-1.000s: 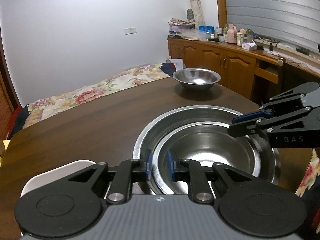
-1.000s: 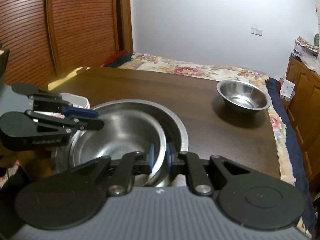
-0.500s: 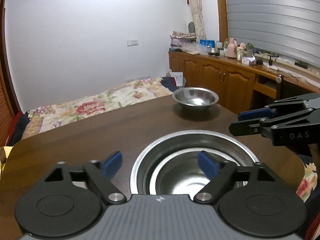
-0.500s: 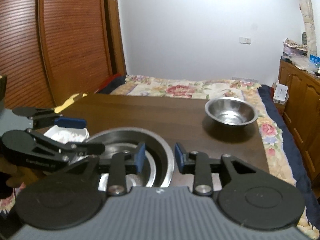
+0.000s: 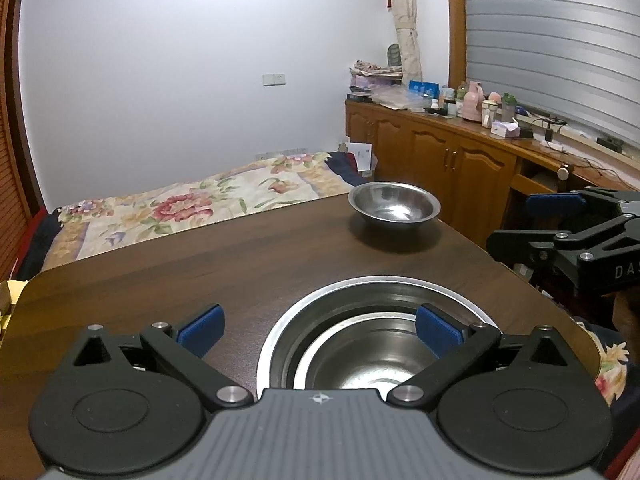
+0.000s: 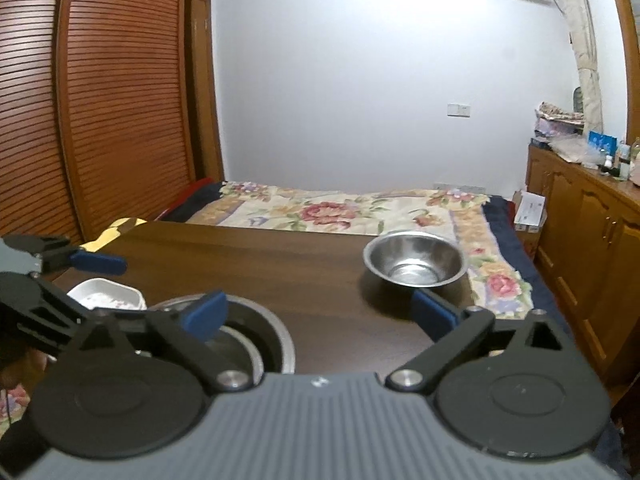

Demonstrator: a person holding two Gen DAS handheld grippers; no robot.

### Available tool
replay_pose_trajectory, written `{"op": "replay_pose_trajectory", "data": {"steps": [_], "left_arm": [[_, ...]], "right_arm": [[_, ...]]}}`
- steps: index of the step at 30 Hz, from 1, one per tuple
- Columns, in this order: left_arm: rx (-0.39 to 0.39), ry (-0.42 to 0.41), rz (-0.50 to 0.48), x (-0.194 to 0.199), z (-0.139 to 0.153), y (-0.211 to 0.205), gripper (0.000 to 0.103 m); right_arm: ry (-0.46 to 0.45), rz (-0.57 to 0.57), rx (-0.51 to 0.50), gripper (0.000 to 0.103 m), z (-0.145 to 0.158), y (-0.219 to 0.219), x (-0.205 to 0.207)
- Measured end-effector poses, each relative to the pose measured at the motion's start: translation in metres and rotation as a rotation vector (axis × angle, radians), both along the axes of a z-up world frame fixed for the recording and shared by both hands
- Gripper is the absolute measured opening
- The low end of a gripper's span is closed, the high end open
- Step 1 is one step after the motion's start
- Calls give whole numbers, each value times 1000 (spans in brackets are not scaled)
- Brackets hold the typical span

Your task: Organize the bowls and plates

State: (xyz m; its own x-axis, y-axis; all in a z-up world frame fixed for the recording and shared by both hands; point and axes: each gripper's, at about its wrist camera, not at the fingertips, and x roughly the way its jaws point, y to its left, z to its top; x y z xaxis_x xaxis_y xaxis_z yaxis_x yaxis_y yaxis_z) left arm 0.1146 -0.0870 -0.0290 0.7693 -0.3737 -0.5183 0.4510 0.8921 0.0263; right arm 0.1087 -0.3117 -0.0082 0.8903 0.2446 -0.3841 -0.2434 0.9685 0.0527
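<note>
Both my hand-held grippers, left (image 5: pixel 320 330) and right (image 6: pixel 320 314), are opening, empty, over nested bowls (image 5: pixel 372 344); next, the lone bowl (image 5: pixel 394 204) at one o'clock on the bench (image 5: pixel 200 264).

The only readable lettering is "DAS", in pale capitals on the black body of the right gripper (image 5: pixel 558 220), at about three o'clock in the left wrist view and cut off by the picture's edge. No other text is legible.
</note>
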Motion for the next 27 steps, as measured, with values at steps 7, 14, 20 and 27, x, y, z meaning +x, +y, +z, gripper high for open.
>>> {"op": "replay_pose_trajectory", "data": {"steps": [7, 14, 20, 27], "left_arm": [[-10, -12, -9, -4, 8, -2, 103], [23, -42, -1, 7, 24, -5, 103], [32, -61, -51, 34, 42, -13, 103], [45, -50, -91, 69, 51, -33, 101]], "right_arm": [[5, -66, 8, 103, -2, -12, 8], [6, -121, 2, 103, 1, -28, 22], [-2, -142, -19, 103, 6, -39, 42], [-14, -143, -32, 103, 8, -54, 67]]}}
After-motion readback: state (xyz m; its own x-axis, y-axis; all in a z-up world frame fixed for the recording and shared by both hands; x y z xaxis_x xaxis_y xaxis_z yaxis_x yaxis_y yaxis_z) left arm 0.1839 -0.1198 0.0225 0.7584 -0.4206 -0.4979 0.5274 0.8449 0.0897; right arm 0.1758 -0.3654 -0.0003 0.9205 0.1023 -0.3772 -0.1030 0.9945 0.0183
